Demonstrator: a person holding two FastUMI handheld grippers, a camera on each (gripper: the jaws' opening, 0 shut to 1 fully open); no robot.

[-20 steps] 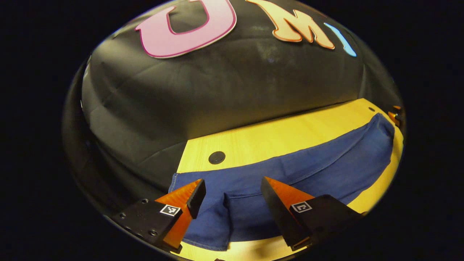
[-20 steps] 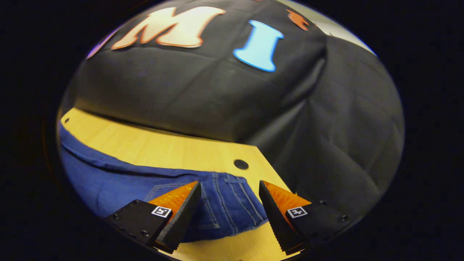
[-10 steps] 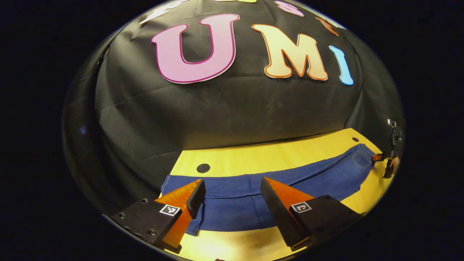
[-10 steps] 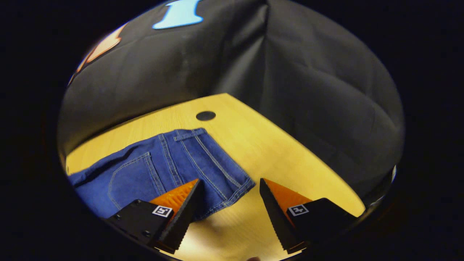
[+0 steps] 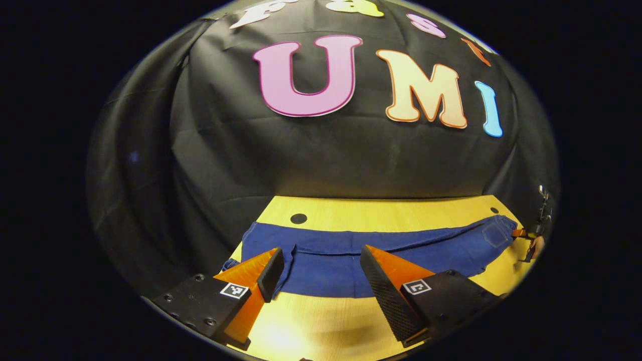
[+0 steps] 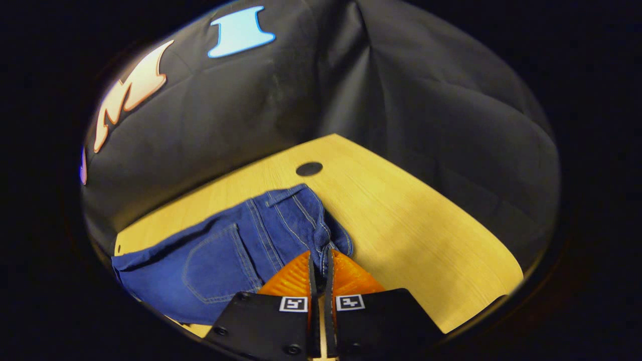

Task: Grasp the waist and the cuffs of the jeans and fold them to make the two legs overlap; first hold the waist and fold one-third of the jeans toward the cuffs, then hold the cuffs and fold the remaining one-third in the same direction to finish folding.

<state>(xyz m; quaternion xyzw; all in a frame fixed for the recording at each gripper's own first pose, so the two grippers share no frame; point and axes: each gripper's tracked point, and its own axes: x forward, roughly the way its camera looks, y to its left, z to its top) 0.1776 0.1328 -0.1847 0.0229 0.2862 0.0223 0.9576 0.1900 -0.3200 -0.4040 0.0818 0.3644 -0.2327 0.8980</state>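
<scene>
Blue jeans [image 5: 381, 250] lie stretched flat across the wooden table [image 5: 376, 215], cuffs at the left end and waist at the right end in the left gripper view. My left gripper [image 5: 321, 258] hovers open above the cuff end, with nothing between its fingers. In the right gripper view my right gripper [image 6: 319, 258] is shut on the near edge of the jeans' waist [image 6: 321, 235], which bunches up at the fingertips; a back pocket [image 6: 215, 260] faces up. From the left gripper view that right gripper [image 5: 526, 233] is small at the waist end, with a hand [image 5: 539, 245] behind it.
A round dark hole [image 5: 298, 218] sits in the table behind the cuffs, and another hole [image 6: 309, 169] lies behind the waist. The black cloth wall stands close behind the table's far edge. Bare wood [image 6: 426, 215] stretches to the right of the waist.
My right gripper went from wide open to shut on the waist edge, and the denim bunched there. My left gripper drew back and tilted up, still open.
</scene>
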